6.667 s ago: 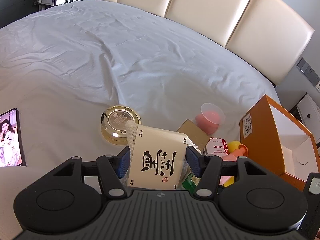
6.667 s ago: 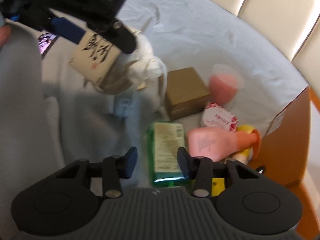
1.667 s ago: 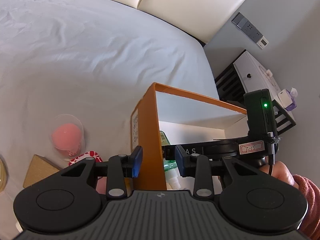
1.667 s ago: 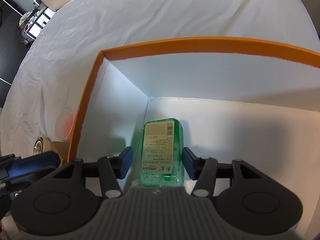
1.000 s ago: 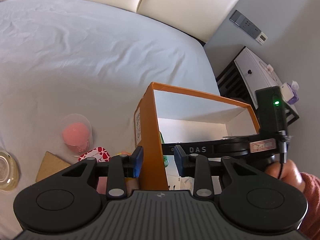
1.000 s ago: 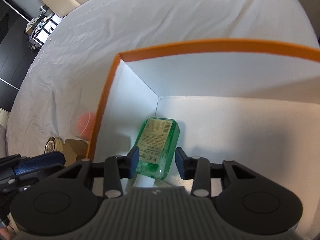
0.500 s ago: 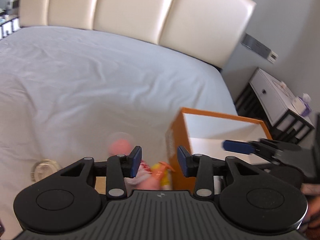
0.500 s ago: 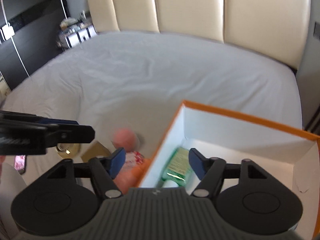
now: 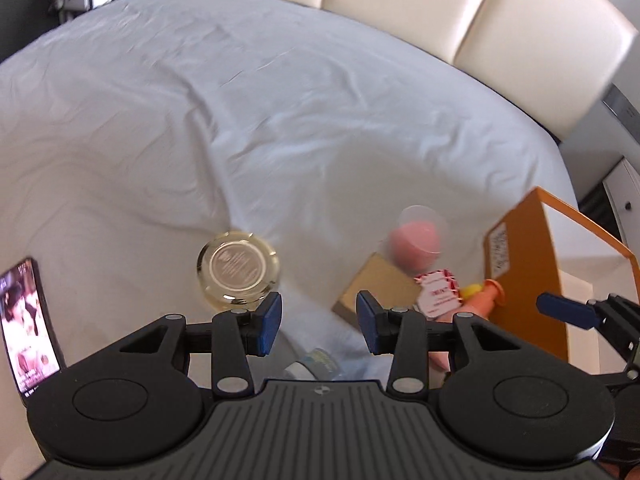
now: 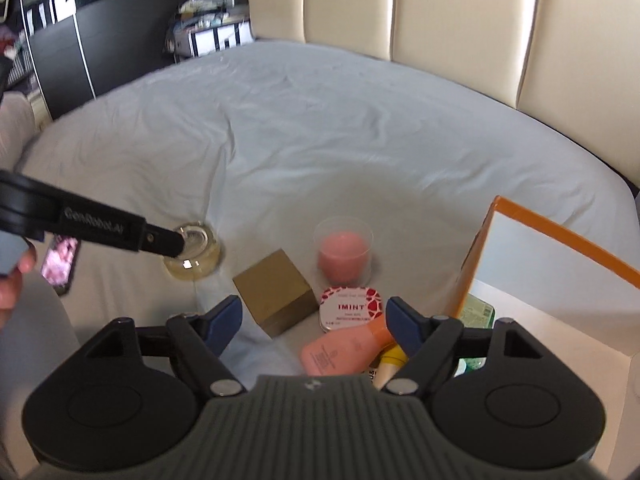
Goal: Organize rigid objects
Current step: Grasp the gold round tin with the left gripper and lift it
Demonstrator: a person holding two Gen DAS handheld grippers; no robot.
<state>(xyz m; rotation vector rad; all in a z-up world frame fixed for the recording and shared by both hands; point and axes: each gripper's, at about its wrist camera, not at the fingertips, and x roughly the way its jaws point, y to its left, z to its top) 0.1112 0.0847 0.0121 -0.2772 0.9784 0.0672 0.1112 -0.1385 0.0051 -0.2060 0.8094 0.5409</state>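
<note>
An orange box (image 10: 552, 236) with a white inside stands on the bed at the right, and a green bottle (image 10: 476, 312) lies inside it. Beside it lie a brown cube box (image 10: 274, 294), a red and white mint tin (image 10: 351, 306), a pink bottle (image 10: 344, 350), a yellow item (image 10: 394, 358) and a clear cup holding a pink sponge (image 10: 344, 256). A round gold jar (image 9: 238, 272) sits further left. My left gripper (image 9: 318, 322) is open and empty above the sheet, near the jar. My right gripper (image 10: 314, 320) is open and empty above the tin and pink bottle.
A phone (image 9: 24, 320) with a lit screen lies on the bed at the far left. A small white capped item (image 9: 312, 366) lies just under the left gripper. A cream padded headboard (image 10: 440, 12) runs along the back. A nightstand (image 9: 624, 196) stands right of the bed.
The right gripper let go of the green bottle in the orange box and pulled back, open. The left gripper swung left from the box toward the gold jar and opened wider.
</note>
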